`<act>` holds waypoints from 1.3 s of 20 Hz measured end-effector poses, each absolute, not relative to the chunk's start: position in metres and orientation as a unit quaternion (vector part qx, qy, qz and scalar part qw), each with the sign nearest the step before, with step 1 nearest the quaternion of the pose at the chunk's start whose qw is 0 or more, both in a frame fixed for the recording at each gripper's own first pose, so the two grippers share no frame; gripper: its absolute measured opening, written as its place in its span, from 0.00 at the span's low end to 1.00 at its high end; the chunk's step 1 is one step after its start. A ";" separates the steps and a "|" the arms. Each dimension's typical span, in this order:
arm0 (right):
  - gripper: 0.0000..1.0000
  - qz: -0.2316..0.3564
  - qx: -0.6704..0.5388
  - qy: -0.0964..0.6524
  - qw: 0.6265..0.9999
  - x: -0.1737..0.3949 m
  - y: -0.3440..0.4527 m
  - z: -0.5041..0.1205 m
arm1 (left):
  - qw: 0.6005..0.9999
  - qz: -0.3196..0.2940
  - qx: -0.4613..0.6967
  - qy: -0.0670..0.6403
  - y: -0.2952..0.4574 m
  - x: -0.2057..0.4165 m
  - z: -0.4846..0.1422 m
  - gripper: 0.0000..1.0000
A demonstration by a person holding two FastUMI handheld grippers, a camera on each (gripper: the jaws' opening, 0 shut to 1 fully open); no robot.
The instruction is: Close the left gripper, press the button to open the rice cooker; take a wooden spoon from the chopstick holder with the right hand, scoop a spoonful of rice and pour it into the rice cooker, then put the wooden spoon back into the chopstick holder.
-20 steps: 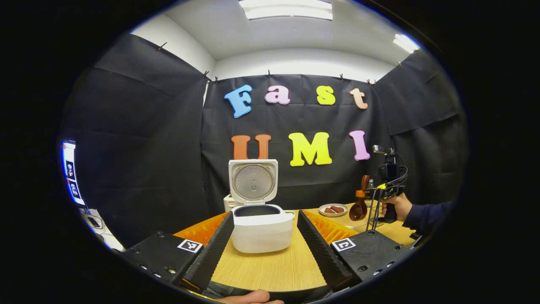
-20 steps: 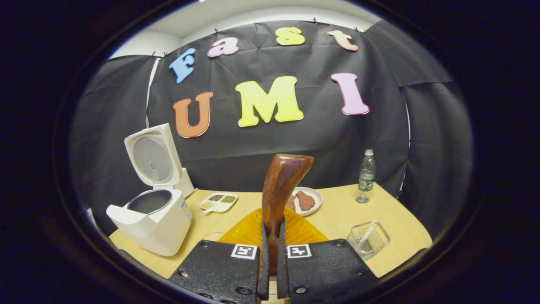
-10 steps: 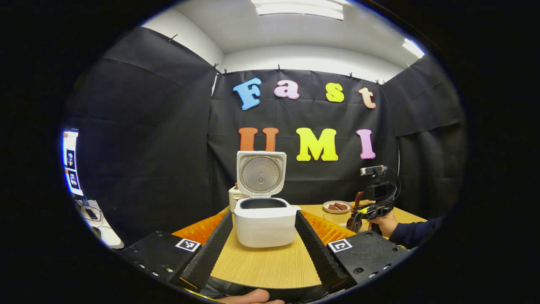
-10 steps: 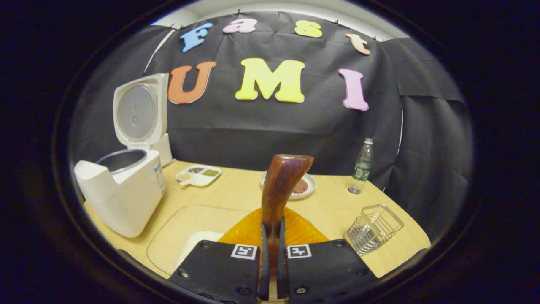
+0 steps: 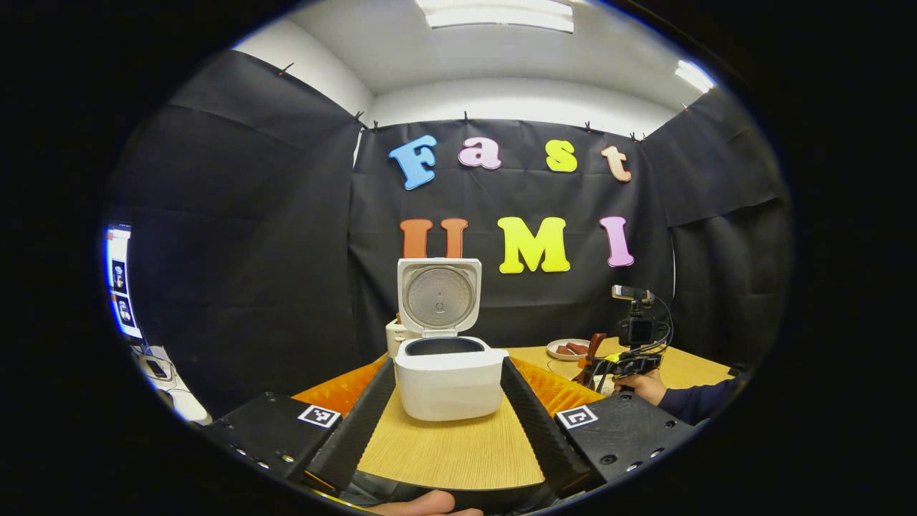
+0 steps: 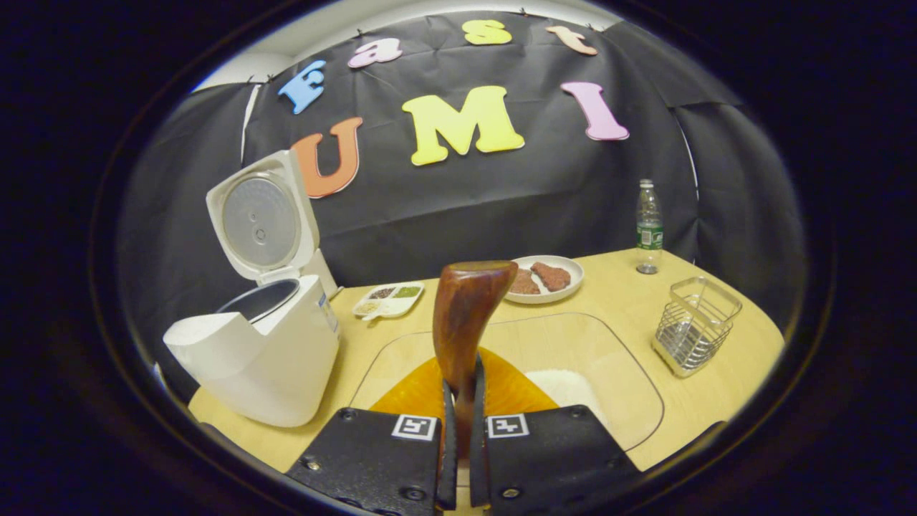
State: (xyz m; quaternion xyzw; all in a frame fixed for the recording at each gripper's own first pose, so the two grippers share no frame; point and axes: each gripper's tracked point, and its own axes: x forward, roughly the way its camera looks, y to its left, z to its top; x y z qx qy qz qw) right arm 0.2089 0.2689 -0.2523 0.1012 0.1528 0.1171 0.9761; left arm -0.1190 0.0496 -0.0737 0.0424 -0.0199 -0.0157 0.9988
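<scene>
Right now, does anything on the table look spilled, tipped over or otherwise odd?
Nothing stands out. The rice cooker stands upright with its lid open, the rice sits inside the clear tray, and the wire basket and bottle are upright.

Wooden table [image 6: 623,301] under rice cooker [image 6: 265,358], plate [image 6: 544,278], bottle [image 6: 649,228], wire holder [image 6: 693,326]

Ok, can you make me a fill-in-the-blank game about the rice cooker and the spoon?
1. The rice cooker's lid stands ____.
2. The right gripper is shut on the handle of the wooden ____.
3. The wire chopstick holder on the table has ____ inside it.
4. The left gripper's fingers are spread ____, with the cooker seen between them.

Missing words: open; spoon; nothing; apart
</scene>
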 end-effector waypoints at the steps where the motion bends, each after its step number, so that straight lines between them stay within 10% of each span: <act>1: 0.13 0.119 0.128 0.160 0.971 0.209 0.269 -0.253 | 0.999 -0.018 0.039 -0.018 0.048 -0.119 -0.074 0.94; 22: 0.12 0.158 0.542 0.231 0.793 0.229 0.193 -0.233 | 0.999 -0.013 0.043 -0.004 0.045 -0.113 -0.088 0.94; 26: 0.12 0.215 0.653 0.220 0.692 0.222 0.193 -0.203 | 0.999 -0.017 0.044 -0.008 0.046 -0.116 -0.087 0.94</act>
